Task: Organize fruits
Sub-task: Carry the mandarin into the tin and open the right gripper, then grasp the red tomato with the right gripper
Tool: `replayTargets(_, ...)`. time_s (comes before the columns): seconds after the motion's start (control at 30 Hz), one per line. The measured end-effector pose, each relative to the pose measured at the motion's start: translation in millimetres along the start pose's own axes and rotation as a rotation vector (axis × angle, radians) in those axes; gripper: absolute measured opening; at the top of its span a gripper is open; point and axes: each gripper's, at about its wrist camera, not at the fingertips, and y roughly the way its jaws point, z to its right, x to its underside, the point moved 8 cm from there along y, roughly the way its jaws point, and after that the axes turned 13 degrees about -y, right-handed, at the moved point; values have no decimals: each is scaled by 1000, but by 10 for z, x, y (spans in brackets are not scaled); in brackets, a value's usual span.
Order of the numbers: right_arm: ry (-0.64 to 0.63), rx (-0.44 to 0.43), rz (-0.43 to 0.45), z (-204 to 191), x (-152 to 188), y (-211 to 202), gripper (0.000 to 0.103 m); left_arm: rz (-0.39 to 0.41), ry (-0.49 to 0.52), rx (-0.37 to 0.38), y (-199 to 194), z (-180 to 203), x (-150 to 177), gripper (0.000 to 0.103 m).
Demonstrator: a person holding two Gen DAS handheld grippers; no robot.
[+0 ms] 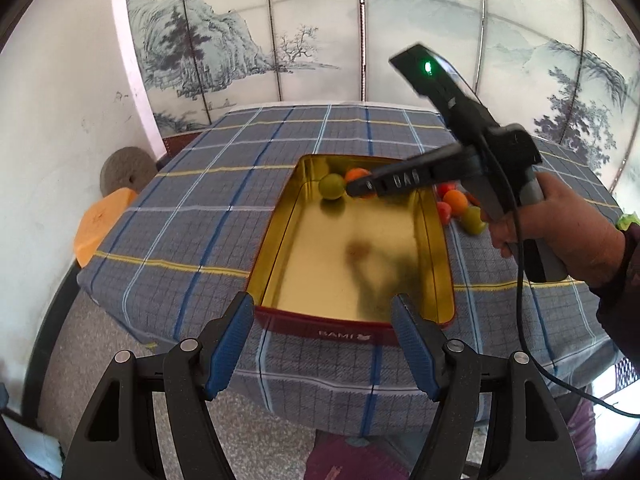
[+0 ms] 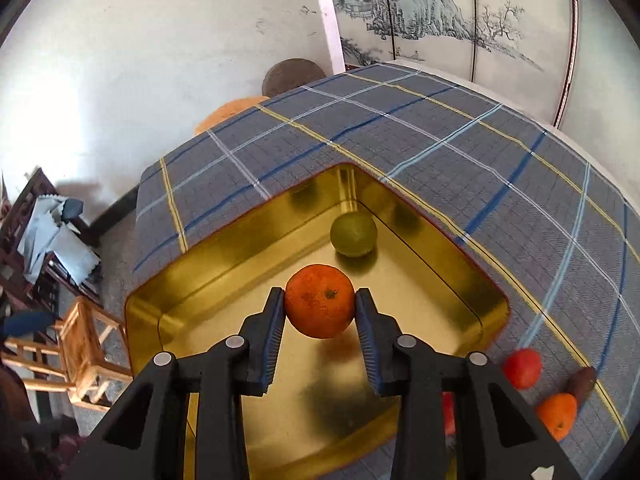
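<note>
Plaid-clothed table [image 2: 440, 152]; orange [image 2: 320, 300] between right claw [image 2: 320, 308] pads, over tin [image 2: 192, 280].

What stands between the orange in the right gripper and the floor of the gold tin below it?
Nothing visible does. The right gripper holds the orange above bare tin floor. The green fruit lies further in, near the far corner, apart from the orange.

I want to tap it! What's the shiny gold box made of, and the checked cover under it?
The red-rimmed gold rectangular box looks like polished metal, likely tin: it mirrors the fruit. The blue-grey plaid tablecloth looks like woven cotton, matte and draping.
</note>
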Motion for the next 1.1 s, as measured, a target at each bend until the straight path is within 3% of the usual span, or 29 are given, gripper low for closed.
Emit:
replayTargets(0.07, 49, -39, 67, 8, -90, -88, 50, -2, 0, 0, -1, -19, 9, 71)
replayTargets(0.1, 67, -42, 104, 13, -131, -155, 69, -2, 1, -1, -3, -30, 16, 71)
replayTargets(0.13, 83, -39, 155, 40, -161, -272, 78, 0, 1, -1, -6, -40, 24, 71)
replayTargets(0.3, 62, -21, 207, 121, 39, -705, 78, 4, -1, 16, -29, -64, 44, 71)
replayTargets(0.4, -50, 20, 114, 132, 466, -851, 74, -2, 2, 30, -5, -55, 75, 72)
replayTargets(0.5, -88, 46, 6, 225, 774, -854, 53, -34, 9, 47, 65, 24, 139, 72)
replayTargets(0.57, -131, 67, -45, 243, 902, -835, 50, -50, 19, 60, 84, 100, 178, 72)
replayTargets(0.9, -400, 122, -221, 303, 837, -345, 49, -33, 89, 46, 79, 263, 192, 72)
replayTargets(1.1, -472, 63, -293, 326, 832, -102, 48, -69, 95, 38, 199, 301, 245, 72)
